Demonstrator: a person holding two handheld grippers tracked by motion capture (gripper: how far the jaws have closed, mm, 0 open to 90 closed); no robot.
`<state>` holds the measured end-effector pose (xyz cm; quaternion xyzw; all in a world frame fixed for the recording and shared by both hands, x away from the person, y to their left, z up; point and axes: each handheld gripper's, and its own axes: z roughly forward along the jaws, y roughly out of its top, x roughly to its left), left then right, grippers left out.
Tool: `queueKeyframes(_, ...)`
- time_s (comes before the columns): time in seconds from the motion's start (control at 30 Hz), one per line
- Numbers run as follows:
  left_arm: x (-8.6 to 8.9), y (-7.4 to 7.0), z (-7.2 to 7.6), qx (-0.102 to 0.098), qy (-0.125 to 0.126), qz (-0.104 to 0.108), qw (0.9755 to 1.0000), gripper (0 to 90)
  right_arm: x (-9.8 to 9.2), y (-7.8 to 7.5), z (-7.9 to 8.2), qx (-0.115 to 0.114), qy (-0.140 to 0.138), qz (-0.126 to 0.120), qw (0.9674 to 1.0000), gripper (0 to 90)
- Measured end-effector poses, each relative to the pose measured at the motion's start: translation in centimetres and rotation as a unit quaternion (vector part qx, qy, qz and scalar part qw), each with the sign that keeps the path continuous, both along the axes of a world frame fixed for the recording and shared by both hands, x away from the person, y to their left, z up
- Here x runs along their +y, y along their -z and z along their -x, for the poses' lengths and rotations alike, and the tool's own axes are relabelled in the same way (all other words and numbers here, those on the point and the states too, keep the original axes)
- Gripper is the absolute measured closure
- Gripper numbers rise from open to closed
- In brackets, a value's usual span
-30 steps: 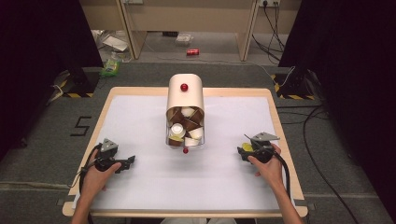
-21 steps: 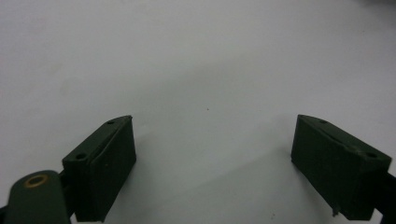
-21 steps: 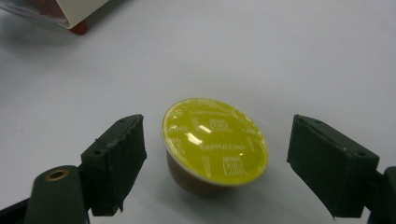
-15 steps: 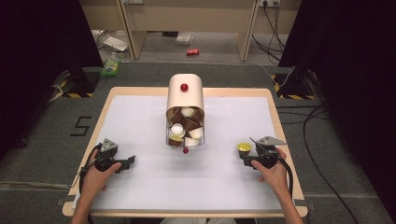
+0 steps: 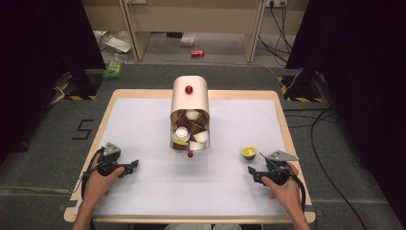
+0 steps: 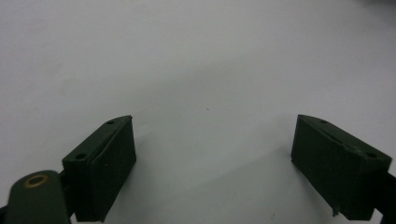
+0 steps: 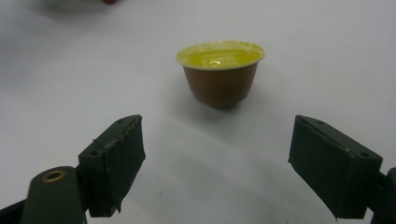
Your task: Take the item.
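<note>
White mat [image 5: 143,124] on wooden table [image 5: 282,115]; grey carpet [image 5: 48,158]; both claws wide, empty.

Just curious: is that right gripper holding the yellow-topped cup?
No: the cup stands on the table, clear of the open right gripper.

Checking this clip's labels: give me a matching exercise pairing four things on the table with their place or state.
Things:
1. yellow-lidded capsule
2. capsule dispenser
3. left gripper
4. right gripper

Place or state:
A. open over bare white mat
B. middle of the table, stacked with capsules
C. open, just short of the capsule
D. upright on the mat, free of both grippers

Pairs: 1-D, 2-B, 3-A, 4-C
</note>
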<state>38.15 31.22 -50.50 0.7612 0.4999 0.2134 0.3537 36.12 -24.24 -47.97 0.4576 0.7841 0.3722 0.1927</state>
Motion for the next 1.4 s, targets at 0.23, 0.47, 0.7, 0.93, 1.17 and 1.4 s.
queueKeyframes(0.23,0.0,0.0,0.0,0.0,0.0,0.0,1.0,13.1,-0.7,0.3,1.4,0.005,0.001,0.0,1.0,18.6)
queueKeyframes(0.47,0.0,0.0,0.0,0.0,0.0,0.0,1.0,13.1,-1.5,0.4,2.5,0.003,0.008,0.0,1.0,18.5)
queueKeyframes(0.7,0.0,0.0,0.0,0.0,0.0,0.0,1.0,13.1,-2.3,0.7,3.1,0.006,0.015,0.002,0.9999,18.6)
queueKeyframes(0.93,0.0,0.0,0.0,0.0,0.0,0.0,1.0,13.1,-2.3,0.9,4.1,0.013,0.014,0.008,0.9998,18.0)
queueKeyframes(1.17,0.0,0.0,0.0,0.0,0.0,0.0,1.0,13.1,-2.9,1.5,5.0,0.012,0.017,0.014,0.9997,17.3)
queueKeyframes(1.4,0.0,0.0,0.0,0.0,0.0,0.0,1.0,13.1,-2.6,1.6,5.2,0.011,0.011,0.024,0.9996,14.7)
